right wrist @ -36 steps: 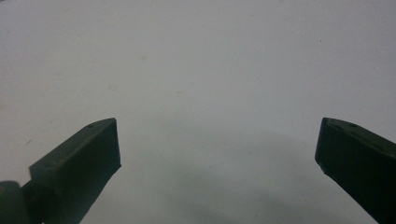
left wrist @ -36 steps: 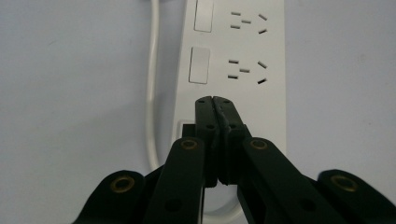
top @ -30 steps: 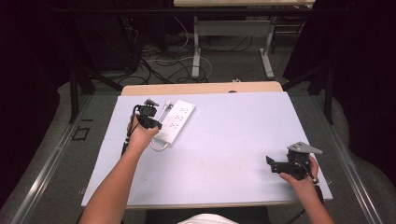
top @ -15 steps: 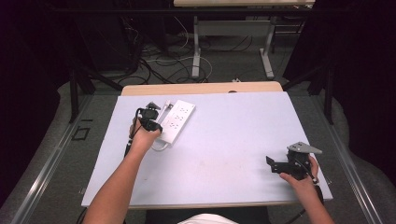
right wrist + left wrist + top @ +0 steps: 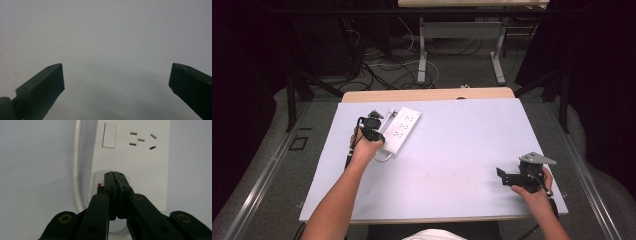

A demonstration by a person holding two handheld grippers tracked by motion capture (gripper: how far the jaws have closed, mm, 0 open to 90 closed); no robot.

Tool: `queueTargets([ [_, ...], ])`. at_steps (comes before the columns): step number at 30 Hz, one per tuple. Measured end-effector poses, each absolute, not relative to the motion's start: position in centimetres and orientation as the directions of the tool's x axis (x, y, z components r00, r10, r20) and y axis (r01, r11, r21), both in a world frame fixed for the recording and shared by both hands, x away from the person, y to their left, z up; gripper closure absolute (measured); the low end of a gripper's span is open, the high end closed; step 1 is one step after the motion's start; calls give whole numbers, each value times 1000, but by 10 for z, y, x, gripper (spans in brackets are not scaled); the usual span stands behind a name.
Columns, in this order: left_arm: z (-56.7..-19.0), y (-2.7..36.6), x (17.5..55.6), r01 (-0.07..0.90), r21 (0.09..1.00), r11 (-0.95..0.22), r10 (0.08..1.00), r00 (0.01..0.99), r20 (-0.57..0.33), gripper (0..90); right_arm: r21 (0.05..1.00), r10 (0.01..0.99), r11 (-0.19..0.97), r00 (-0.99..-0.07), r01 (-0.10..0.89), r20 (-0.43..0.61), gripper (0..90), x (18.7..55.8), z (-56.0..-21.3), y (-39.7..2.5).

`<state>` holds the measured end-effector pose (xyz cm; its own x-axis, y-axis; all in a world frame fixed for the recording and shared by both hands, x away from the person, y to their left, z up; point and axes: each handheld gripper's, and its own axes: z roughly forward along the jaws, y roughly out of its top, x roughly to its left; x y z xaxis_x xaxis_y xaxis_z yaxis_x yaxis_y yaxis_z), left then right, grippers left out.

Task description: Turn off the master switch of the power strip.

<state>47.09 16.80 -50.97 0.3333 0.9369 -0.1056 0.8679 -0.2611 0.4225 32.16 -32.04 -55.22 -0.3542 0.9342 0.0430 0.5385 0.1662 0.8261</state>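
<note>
Power strip [image 5: 401, 129] near the desk's far-left corner: my left hand-held gripper [image 5: 115, 174], jaws closed together, presses its switch end, apparently toggling it. Next comes lifting clear. My right hand-held gripper [image 5: 504, 176] rests open near the right edge.

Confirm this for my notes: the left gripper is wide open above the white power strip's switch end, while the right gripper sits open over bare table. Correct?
Not quite. The left gripper is shut, not wide open: the left gripper view shows its jaws pressed together at the switch end of the white power strip. The rest holds: the right gripper sits open over bare table.
</note>
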Motion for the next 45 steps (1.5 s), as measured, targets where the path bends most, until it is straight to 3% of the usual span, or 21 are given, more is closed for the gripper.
queueTargets([
  [45,-503,165,472,858,437,-268,935,342,-97,900,824,933,164,-357,542,49,0,322,-553,-321],
])
